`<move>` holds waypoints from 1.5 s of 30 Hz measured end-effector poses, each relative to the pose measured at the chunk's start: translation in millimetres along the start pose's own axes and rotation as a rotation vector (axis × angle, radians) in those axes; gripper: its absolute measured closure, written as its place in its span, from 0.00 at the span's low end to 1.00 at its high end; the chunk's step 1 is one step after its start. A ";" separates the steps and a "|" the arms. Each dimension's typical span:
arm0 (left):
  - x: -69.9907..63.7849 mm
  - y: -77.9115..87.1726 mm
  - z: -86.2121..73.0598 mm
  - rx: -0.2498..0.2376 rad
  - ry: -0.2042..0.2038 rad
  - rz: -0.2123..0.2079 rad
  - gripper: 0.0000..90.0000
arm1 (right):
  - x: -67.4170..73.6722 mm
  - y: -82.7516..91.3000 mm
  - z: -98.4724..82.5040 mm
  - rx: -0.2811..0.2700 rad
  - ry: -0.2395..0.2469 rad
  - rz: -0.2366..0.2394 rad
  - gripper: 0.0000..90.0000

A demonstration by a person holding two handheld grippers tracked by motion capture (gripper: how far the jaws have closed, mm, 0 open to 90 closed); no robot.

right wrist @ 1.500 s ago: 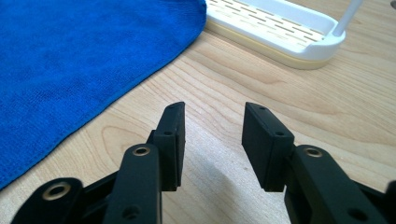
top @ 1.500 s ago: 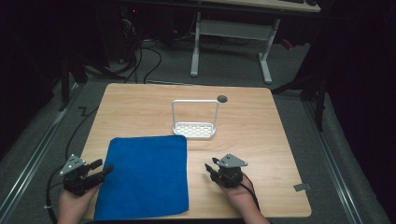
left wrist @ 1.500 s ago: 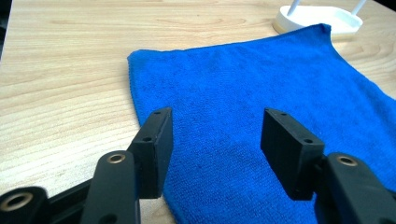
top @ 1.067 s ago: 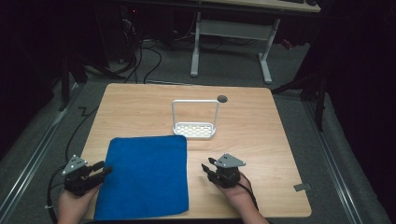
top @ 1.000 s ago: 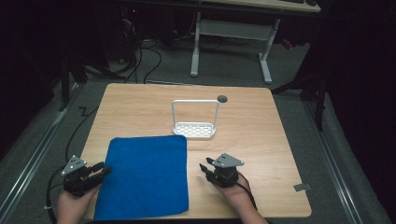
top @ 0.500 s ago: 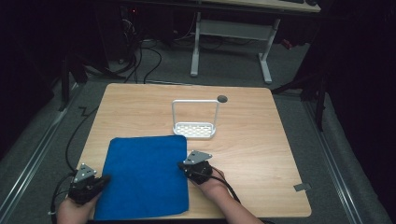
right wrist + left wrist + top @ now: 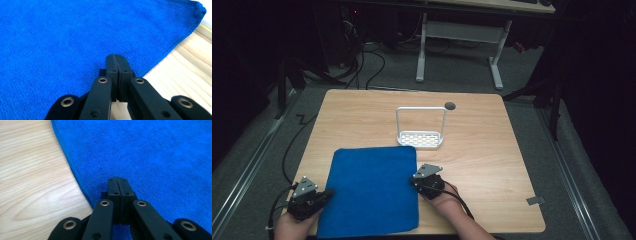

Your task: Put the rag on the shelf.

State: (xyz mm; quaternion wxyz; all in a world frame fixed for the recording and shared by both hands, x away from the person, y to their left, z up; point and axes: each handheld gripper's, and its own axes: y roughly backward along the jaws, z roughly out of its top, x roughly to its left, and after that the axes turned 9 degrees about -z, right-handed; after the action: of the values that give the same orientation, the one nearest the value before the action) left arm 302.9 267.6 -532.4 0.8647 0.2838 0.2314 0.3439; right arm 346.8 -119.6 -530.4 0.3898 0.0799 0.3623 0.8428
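A blue towel [image 7: 372, 190] lies flat on the near part of the wooden table [image 7: 497, 150]. My left gripper [image 7: 327, 193] rests at the towel's left edge near the front, its jaws pressed together. In the left gripper view its tip [image 7: 117, 180] sits over the towel [image 7: 155, 150] just inside the hem. My right gripper [image 7: 414, 180] lies at the towel's right edge, also shut. The right gripper view has its tip [image 7: 117, 57] over the towel [image 7: 57, 32] beside the hem. No cloth shows between either pair of pads.
A small white wire rack [image 7: 421, 128] with a perforated base stands upright behind the towel at mid-table. A dark round grommet [image 7: 450, 105] sits in the tabletop behind it. Bare wood stretches to the right of the towel. Cables and desk legs stand on the floor beyond.
My right gripper has slid left from bare wood to the towel's right edge. The left gripper has dropped slightly toward the front edge. Both pairs of jaws have closed.
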 end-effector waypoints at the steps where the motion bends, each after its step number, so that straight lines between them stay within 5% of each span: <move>1: -2.1 -1.3 0.9 0.004 -0.006 -0.012 1.00 | -1.2 2.4 -2.7 -0.003 0.000 -0.004 1.00; 11: -22.3 -23.7 17.4 0.044 -0.092 -0.117 1.00 | -13.2 31.9 -28.6 0.029 -0.034 -0.044 1.00; 22: -44.2 -46.1 31.3 0.066 -0.161 -0.210 1.00 | -30.5 45.5 -43.9 0.039 -0.090 -0.083 1.00; 38: -55.8 -54.3 35.7 0.074 -0.188 -0.236 0.99 | -36.9 51.4 -49.0 0.057 -0.120 -0.104 1.00; 45: -72.9 -62.8 38.6 0.082 -0.219 -0.273 0.98 | -44.8 70.0 -66.4 0.069 -0.141 -0.130 1.00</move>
State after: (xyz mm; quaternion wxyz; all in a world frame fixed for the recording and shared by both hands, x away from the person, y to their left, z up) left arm 307.1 164.1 -530.0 0.9111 0.3204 0.1861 0.1805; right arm 307.8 -218.5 -524.8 0.4652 0.1288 0.3673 0.7950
